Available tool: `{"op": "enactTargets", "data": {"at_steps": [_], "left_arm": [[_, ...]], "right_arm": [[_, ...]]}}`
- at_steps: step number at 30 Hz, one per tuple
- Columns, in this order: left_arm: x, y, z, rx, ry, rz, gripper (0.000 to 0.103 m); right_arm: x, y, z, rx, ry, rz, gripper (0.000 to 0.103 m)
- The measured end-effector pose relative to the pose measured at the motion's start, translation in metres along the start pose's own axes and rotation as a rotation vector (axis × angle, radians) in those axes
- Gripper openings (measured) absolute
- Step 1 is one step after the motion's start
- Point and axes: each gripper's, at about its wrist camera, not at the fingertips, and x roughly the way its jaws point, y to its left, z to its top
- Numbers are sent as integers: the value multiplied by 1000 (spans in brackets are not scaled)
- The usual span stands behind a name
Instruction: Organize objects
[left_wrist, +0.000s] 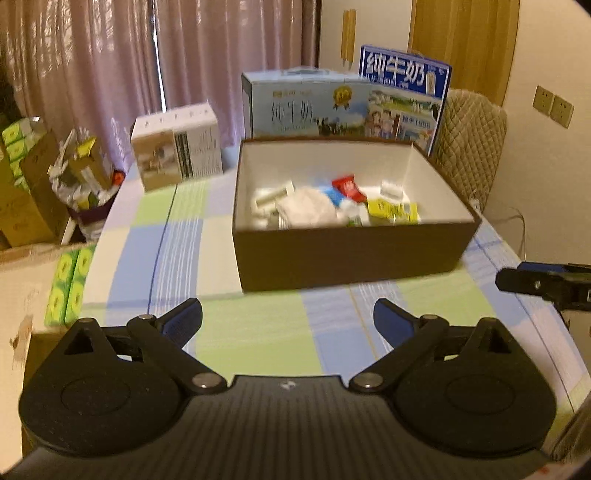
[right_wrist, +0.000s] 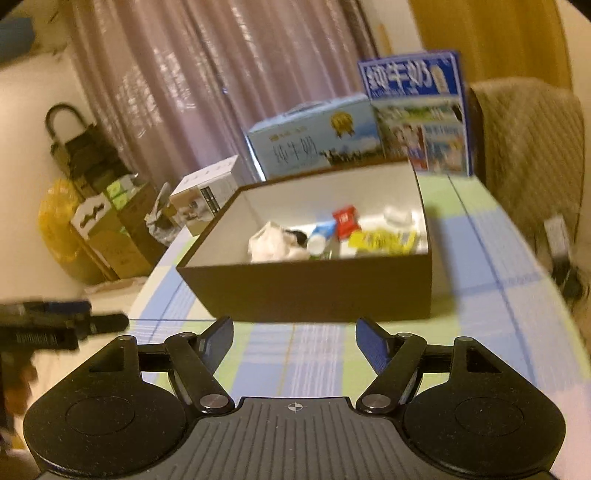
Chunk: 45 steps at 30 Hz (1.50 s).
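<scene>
A brown cardboard box (left_wrist: 347, 254) (right_wrist: 314, 288) with a white inside stands on the checked tablecloth. In it lie a crumpled white cloth (left_wrist: 310, 206) (right_wrist: 273, 242), a red packet (left_wrist: 347, 186) (right_wrist: 345, 219), a yellow packet (left_wrist: 391, 210) (right_wrist: 380, 240), a blue-and-white tube (right_wrist: 321, 236) and small white items. My left gripper (left_wrist: 288, 321) hovers open in front of the box with nothing between its fingers. My right gripper (right_wrist: 293, 343) is open too, near the box's front wall, and empty. Each gripper shows at the edge of the other's view.
Behind the brown box stand two milk cartons (left_wrist: 332, 107) (right_wrist: 417, 110) and a small white box (left_wrist: 177, 147) (right_wrist: 207, 192). A padded chair back (left_wrist: 469, 136) (right_wrist: 528, 155) is at the right. Cardboard boxes and bags (left_wrist: 33, 192) crowd the floor at the left.
</scene>
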Motion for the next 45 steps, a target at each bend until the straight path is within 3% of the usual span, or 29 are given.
{"op": "enactTargets", "data": {"at_steps": [10,18,28,45], "left_arm": [[0,-5,-44,-137,63,-56,98],[2,-12,-63,-128,80,-46,98],[16,-17,-81,-46,110,-14,98],[23,-17,-81,-38,125,-33,98]], "right_arm": [[-5,1,-38,-20,74,-33,70],[-2,4,-60,-40,122,-38,70],[14,8,-70,-89,174,-51,70],[22,9,-74,-107,191,-68,70]]}}
